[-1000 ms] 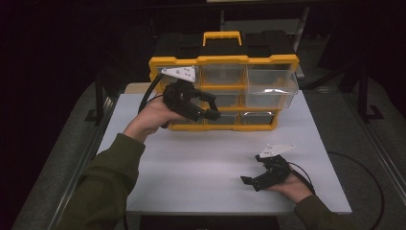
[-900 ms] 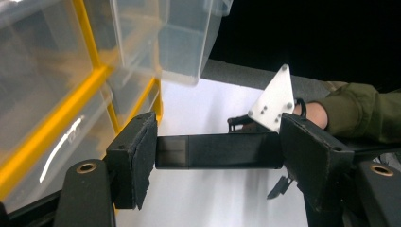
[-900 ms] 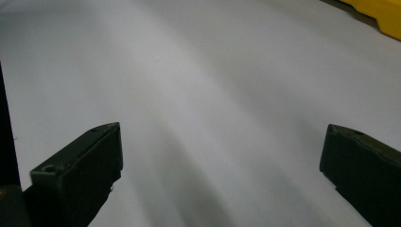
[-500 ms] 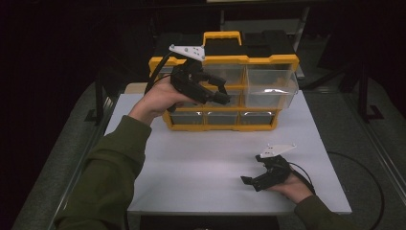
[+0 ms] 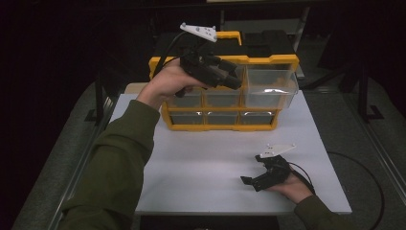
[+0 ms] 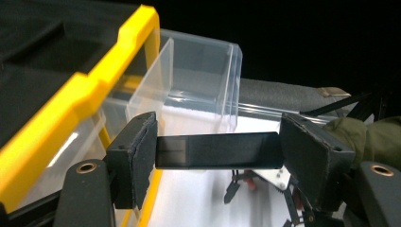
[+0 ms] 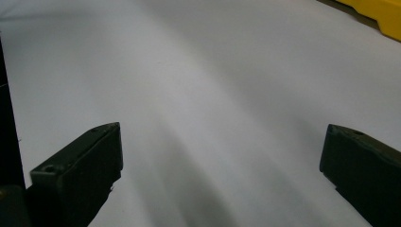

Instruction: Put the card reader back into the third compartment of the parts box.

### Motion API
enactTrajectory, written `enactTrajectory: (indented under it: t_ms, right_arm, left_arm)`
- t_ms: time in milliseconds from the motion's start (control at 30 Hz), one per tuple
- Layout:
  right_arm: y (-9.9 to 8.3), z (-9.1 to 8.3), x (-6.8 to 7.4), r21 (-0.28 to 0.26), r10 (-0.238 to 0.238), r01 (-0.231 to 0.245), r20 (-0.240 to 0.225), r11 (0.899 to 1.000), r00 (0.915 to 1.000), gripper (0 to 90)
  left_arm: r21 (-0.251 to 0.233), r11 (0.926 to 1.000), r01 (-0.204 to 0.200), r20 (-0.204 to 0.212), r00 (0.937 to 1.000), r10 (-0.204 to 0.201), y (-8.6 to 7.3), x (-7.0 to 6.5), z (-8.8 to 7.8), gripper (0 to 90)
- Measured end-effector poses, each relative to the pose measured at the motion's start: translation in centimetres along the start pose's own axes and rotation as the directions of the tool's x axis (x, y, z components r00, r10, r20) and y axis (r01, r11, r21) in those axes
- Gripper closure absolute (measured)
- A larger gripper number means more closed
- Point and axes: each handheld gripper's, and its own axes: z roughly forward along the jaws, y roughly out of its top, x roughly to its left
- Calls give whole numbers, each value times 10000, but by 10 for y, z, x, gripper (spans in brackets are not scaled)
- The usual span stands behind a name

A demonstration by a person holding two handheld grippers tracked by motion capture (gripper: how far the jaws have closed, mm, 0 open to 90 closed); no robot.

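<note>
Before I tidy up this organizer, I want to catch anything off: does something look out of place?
Yes. The clear upper-right drawer of the yellow organizer stands pulled out past the other drawer fronts. The left gripper holds a flat dark piece up near that drawer. The right gripper rests open on the white table.

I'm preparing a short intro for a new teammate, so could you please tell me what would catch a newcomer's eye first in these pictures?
The yellow organizer box with clear drawers stands at the far side of the white table, its top right drawer pulled out. In front of its top row, the left hand-held gripper is raised and clamps a flat black piece between its pads. The right hand-held gripper rests open on the table near the front right edge.
</note>
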Motion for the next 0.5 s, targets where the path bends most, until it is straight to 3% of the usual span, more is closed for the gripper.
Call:
enactTrajectory:
  t_ms: [500]
  right_arm:
    - [0, 0, -1, -53, -81, 81, -5, 10000, 10000, 0]
  left_arm:
    - [-27, 10000, 6, 49, 10000, -6, 25, 9, 23, 301]
